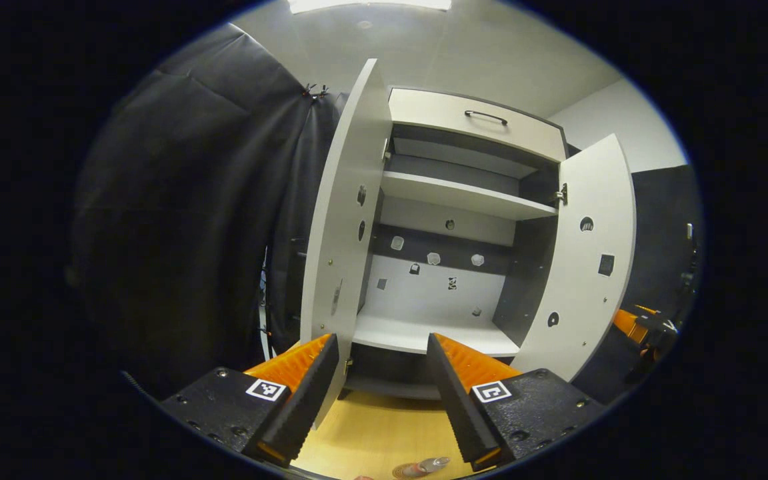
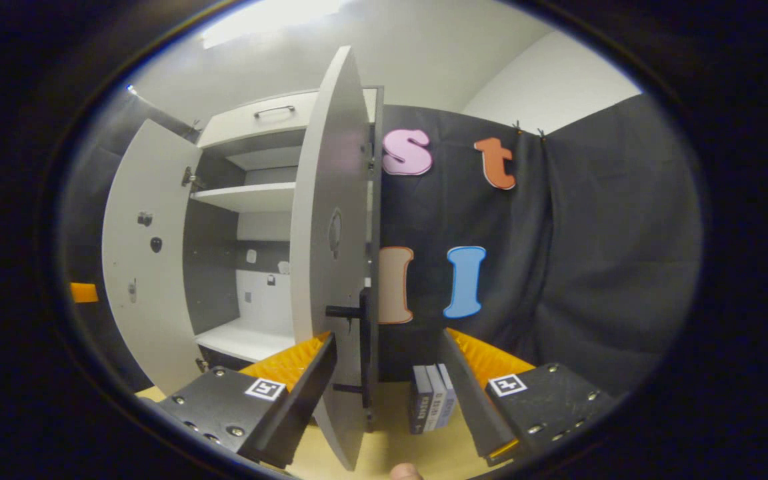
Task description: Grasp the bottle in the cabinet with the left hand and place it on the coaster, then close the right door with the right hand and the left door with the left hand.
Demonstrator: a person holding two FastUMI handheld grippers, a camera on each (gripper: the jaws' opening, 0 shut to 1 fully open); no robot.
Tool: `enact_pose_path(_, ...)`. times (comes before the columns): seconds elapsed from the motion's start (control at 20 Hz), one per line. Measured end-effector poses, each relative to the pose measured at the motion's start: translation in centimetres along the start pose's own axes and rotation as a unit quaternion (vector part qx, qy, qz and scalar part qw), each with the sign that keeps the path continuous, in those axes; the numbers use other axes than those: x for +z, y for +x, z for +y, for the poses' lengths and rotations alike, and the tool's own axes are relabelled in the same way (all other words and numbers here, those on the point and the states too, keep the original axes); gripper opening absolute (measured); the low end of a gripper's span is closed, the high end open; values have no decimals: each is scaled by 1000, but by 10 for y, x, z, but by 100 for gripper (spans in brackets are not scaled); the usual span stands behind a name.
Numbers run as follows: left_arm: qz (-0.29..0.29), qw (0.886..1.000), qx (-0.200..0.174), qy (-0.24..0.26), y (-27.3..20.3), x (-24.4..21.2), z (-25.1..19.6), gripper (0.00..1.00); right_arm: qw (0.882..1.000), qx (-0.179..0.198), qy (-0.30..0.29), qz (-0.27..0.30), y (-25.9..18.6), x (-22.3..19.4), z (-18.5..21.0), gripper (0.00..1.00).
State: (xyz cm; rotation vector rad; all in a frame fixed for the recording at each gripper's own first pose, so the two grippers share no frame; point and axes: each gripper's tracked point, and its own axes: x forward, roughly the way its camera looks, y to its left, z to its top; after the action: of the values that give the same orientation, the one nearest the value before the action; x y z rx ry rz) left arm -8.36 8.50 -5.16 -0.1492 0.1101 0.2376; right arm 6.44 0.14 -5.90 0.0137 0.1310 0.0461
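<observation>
Gripper (image 1: pixel 384 347) open, wooden tabletop (image 1: pixel 371 427), cabinet (image 1: pixel 451 267)

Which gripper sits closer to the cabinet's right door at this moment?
Right. The right gripper has the right door's edge between its open fingers. The left gripper faces the cabinet interior, by the left door.

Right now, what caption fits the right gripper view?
Open right gripper faces the edge of the cabinet's open right door.
</observation>
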Motion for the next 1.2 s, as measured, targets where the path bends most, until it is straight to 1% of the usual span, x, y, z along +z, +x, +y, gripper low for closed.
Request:
enact_pose_path(0.1, -2, 1000, 0, 1, 1, 1, 1, 86, 1000, 28, -3, 0, 6, 0, 24, 95)
enact_pose_path(0.15, -3, 1000, 1, 3, 0, 0, 2, 86, 999, 42, 0, 2, 11, -1, 35, 93)
enact_pose_path(0.25, -2, 1000, 13, 8, -3, 0, 14, 86, 998, 66, 9, 3, 19, -3, 55, 93)
enact_pose_path(0.3, -2, 1000, 22, 8, -5, 1, 21, 86, 997, 74, 10, 5, 22, -4, 63, 95)
enact_pose_path(0.35, -3, 999, 31, 7, -7, 1, 28, 86, 996, 84, 8, 5, 28, -3, 71, 95)
enact_pose_path(0.4, -3, 999, 38, 4, -8, 1, 34, 87, 996, 94, 6, 8, 32, -4, 80, 95)
enact_pose_path(0.45, -4, 999, 46, 1, -9, 0, 40, 86, 995, 104, 6, 10, 37, -5, 87, 93)
enact_pose_path(0.5, -5, 999, 54, -2, -10, 1, 46, 87, 993, 113, 7, 13, 41, -6, 92, 95)
enact_pose_path(0.7, -9, 996, 84, 0, -15, 0, 62, 87, 991, 131, 10, 23, 59, -10, 110, 95)
enact_pose_path(0.75, -10, 996, 89, 0, -16, 1, 65, 87, 991, 131, 8, 27, 64, -13, 112, 95)
enact_pose_path(0.85, -12, 995, 94, 0, -16, 1, 66, 87, 990, 138, 10, 33, 69, -16, 118, 95)
enact_pose_path(0.9, -13, 995, 97, 0, -16, 2, 68, 86, 989, 144, 15, 35, 71, -19, 124, 98)
enact_pose_path(0.95, -13, 995, 99, -1, -18, 2, 69, 86, 988, 147, 17, 35, 75, -19, 127, 98)
enact_pose_path(1.2, -18, 994, 112, -1, -21, 6, 74, 86, 987, 152, 31, 38, 90, -22, 148, 98)
